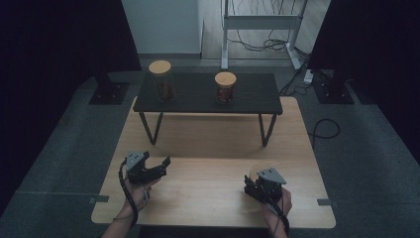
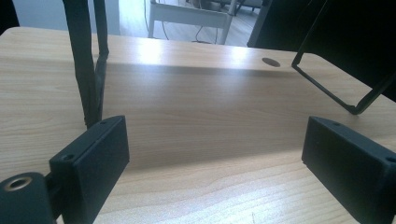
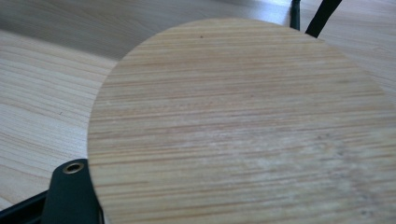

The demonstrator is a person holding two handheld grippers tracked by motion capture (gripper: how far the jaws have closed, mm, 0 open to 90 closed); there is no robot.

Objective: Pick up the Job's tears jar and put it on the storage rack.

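Nearest to us, our two hands rest low over the front part of the pale wooden worktop [image 1: 208, 193]. Our right gripper [image 1: 251, 186] sits at the right, clenched on a round bamboo lid [image 3: 243, 126]; in the right gripper view the lid's flat face lies right in front of the camera, its grain running across, with one black jaw showing at its lower left edge. From the high view only a pale sliver of the lid [image 1: 254, 173] shows, at the gripper's far left side. The lid is held just above the worktop, near its front right.

Our left gripper [image 1: 157, 165] is at the left, released, its jaws spread wide with nothing between them; in the left gripper view [image 2: 212, 154] bare wood lies between the two black pads.

Farther off, a low black shelf [image 1: 208, 99] on thin metal legs stands across the back part of the worktop. On it are two glass jars, well apart: a taller jar [image 1: 162, 84] at the left and a shorter jar [image 1: 225, 89] toward the middle, each with a round wooden lid on and brownish contents.

Beyond the worktop, a white frame [image 1: 260, 22] stands on the floor with cables around it.
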